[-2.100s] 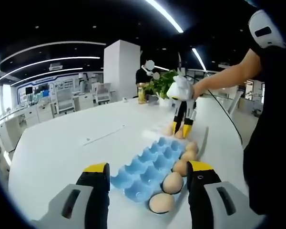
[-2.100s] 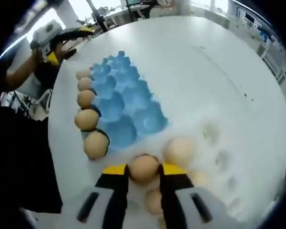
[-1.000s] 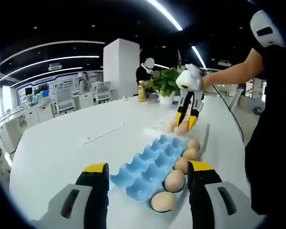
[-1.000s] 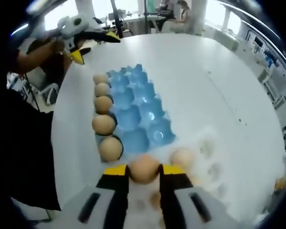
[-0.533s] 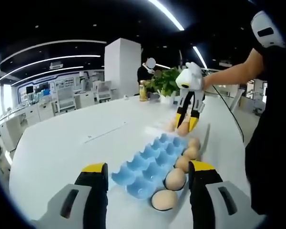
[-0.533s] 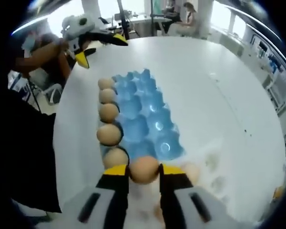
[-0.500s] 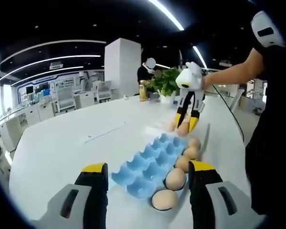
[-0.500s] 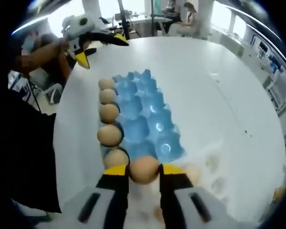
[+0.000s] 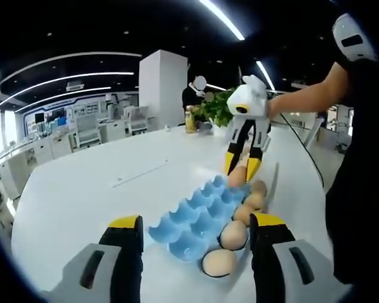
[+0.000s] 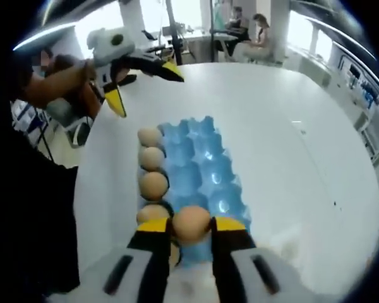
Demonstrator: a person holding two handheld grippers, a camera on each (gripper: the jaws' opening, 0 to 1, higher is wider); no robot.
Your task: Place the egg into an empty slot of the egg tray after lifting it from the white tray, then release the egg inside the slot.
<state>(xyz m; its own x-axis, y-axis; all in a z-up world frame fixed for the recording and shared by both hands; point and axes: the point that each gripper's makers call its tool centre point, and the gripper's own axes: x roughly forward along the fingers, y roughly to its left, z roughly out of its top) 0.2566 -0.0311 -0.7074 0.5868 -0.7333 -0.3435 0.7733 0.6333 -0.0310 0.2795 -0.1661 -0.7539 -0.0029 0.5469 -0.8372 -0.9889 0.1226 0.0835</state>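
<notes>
Egg (image 10: 191,224) now over blue tray (image 10: 202,170); beside, perhaps 4 eggs (image 10: 153,185).

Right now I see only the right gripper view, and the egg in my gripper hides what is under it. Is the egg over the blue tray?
Observer: Yes. In the left gripper view, the egg in the right gripper hangs over the far end of the blue egg tray, next to the filled row.
Operator: How many eggs are in that row? I count four.
Observer: Five. The fifth egg lies at the end of the row, close beside your held egg.
Operator: Are the slots next to that row free?
Observer: Yes, the other slots show bare blue from this side.
</notes>
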